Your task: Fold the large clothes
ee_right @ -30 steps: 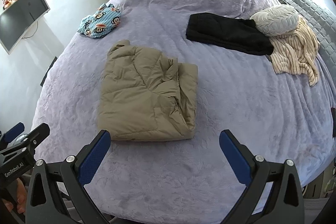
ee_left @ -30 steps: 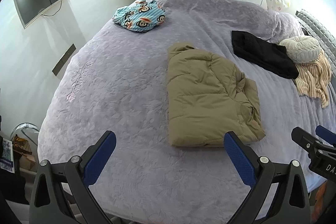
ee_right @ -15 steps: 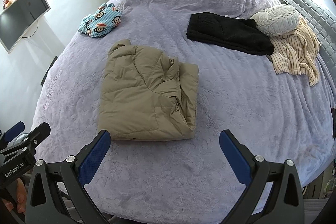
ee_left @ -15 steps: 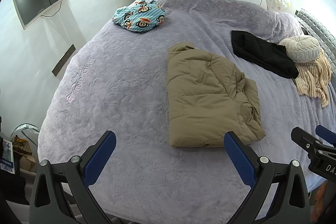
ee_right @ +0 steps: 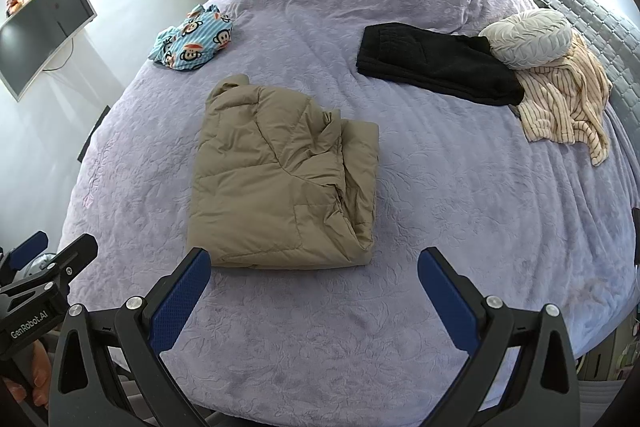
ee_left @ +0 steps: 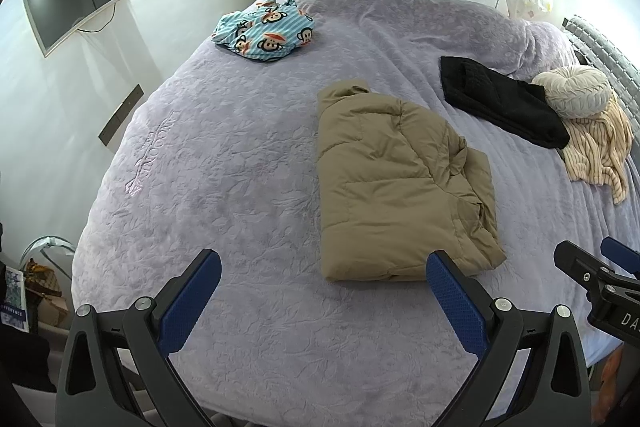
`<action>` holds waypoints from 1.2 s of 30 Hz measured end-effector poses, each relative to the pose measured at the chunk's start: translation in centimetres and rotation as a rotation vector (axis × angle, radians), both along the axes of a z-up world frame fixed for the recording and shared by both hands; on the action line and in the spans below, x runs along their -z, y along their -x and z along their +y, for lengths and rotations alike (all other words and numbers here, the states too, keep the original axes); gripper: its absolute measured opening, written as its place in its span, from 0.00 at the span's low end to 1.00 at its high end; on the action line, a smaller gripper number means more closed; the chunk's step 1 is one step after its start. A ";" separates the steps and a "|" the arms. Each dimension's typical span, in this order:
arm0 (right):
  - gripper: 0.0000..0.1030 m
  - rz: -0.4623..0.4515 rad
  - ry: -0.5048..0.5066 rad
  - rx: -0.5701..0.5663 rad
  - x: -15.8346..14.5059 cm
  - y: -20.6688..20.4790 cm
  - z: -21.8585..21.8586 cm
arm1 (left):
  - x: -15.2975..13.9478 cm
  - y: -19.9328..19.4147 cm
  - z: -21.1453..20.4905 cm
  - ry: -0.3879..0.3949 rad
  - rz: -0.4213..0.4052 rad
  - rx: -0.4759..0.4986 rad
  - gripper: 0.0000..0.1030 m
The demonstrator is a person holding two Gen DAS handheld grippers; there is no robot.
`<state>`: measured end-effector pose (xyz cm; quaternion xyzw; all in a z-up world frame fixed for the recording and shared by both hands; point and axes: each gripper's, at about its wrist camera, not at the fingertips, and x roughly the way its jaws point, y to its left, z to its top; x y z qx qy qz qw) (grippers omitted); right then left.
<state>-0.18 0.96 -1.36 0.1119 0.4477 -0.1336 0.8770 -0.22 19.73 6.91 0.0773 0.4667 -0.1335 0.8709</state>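
Tan puffer jacket point(ee_left: 400, 187) sits folded in a rough rectangle mid-bed point(ee_left: 240, 167), collar end pointing away. Both tools are spread wide with nothing in them: left tool point(ee_left: 324, 301) hovers over the near edge, right tool point(ee_right: 314, 299) just past the jacket's near hem. The black garment point(ee_right: 436, 63) is partly tucked under a round cushion point(ee_right: 528, 37), which also covers some of the striped top point(ee_right: 568, 103). Monkey-print pajamas point(ee_left: 266, 31) are bunched far left, so their shape is hard to read.

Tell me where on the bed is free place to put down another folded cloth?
Free: the wide strip left of the jacket, below the monkey pajamas, and the near edge before both open claws. Crowded: the headboard side, where black garment, cushion and striped shirt overlap.
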 end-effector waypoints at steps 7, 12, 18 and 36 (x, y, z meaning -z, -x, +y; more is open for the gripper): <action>1.00 -0.001 0.000 -0.001 0.0 0.0 0.0 | 0.0 -0.2 0.0 0.000 0.001 0.005 1.00; 1.00 0.000 -0.001 0.000 0.0 0.0 0.0 | 0.0 -0.2 -0.1 -0.001 0.001 0.005 1.00; 1.00 -0.001 0.000 0.001 -0.1 0.0 0.0 | 0.0 -0.2 -0.1 -0.001 0.001 0.006 1.00; 1.00 -0.003 0.001 -0.001 -0.1 0.0 0.1 | -0.5 -0.7 0.1 -0.007 -0.016 0.009 1.00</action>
